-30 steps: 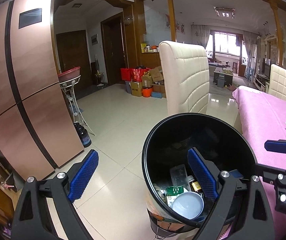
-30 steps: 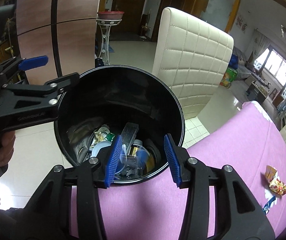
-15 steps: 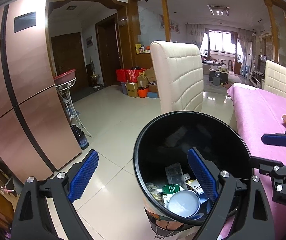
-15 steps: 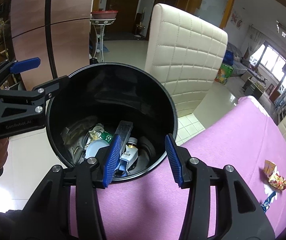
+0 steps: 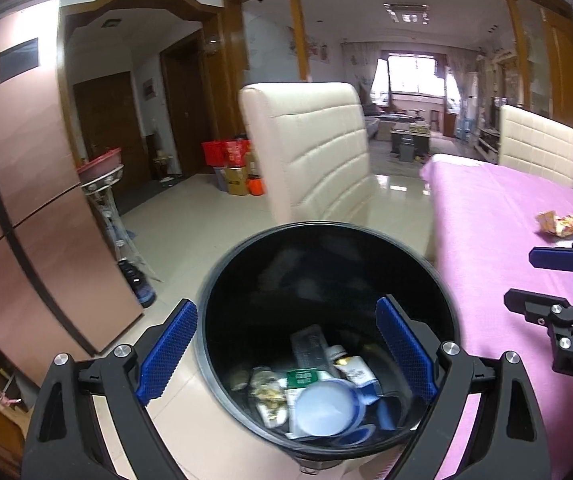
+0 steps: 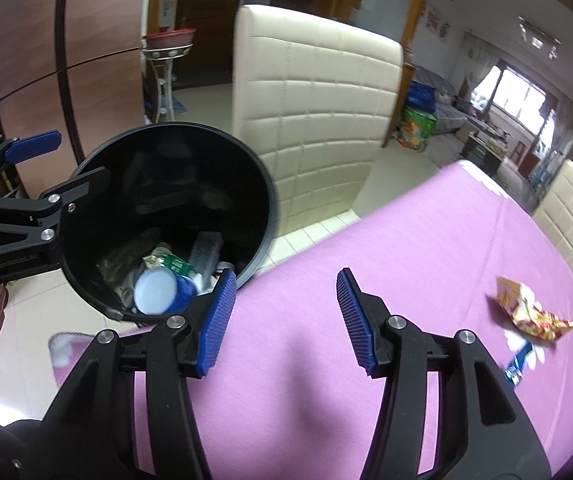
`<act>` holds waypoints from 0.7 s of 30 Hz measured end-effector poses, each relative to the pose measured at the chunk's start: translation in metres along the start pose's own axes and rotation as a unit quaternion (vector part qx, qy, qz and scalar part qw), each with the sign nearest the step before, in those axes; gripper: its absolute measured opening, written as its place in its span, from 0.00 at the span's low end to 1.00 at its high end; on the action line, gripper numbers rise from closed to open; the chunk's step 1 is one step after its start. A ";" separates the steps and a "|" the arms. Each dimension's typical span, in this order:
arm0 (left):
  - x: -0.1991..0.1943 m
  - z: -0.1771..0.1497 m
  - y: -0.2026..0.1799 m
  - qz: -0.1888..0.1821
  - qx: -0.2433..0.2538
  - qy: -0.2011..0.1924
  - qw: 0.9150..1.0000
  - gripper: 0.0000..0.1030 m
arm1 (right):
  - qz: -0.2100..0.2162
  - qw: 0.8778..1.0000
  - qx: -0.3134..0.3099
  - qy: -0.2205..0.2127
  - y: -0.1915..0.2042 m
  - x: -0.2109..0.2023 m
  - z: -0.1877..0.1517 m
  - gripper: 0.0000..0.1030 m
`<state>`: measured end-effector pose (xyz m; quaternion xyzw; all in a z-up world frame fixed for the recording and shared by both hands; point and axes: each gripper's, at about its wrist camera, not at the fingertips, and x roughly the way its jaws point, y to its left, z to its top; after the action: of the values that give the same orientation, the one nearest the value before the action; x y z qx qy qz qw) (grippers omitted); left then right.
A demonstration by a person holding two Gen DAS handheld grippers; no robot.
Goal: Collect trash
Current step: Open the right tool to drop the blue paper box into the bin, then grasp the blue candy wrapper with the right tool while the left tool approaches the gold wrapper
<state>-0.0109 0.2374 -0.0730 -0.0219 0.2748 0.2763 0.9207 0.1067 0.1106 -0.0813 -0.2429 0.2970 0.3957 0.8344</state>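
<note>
Crumpled wrapper [image 6: 530, 312] on tablecloth, right of spread right claw [image 6: 282, 320].

You face a cream chair [image 5: 310, 152] on a pale tiled floor [image 5: 190, 208], with a pink-clothed table [image 6: 426, 248] to your right. To your left stands a copper fridge [image 5: 18, 184]; beyond wooden arches [image 5: 298, 28], daylight enters a far window [image 5: 414, 76].

Black bin [image 5: 326, 248]; pink tablecloth [image 6: 426, 240]; cream quilted chair [image 6: 314, 92]; red-and-gold wrapper [image 6: 526, 312]; blue ribbed pads [image 6: 216, 320]; blue wrapper [image 6: 516, 364] at cloth's right edge.
</note>
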 end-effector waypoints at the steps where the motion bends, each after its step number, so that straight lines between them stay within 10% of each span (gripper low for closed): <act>1: 0.000 0.002 -0.007 -0.009 0.004 0.000 1.000 0.86 | -0.005 1.000 0.006 0.001 -0.005 -0.001 -0.002 0.54; 16: 0.010 0.033 -0.146 -0.141 0.098 -0.005 0.985 0.86 | -0.151 0.977 0.141 0.058 -0.139 -0.006 -0.065 0.75; 21: 0.019 0.045 -0.181 -0.169 0.106 0.013 0.980 0.86 | -0.096 0.965 0.220 0.102 -0.183 0.002 -0.090 0.44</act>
<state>0.1185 0.1023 -0.0647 0.0267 0.3066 0.0858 0.9476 0.2277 -0.0505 -0.1149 -0.1194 0.4360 0.2121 0.8664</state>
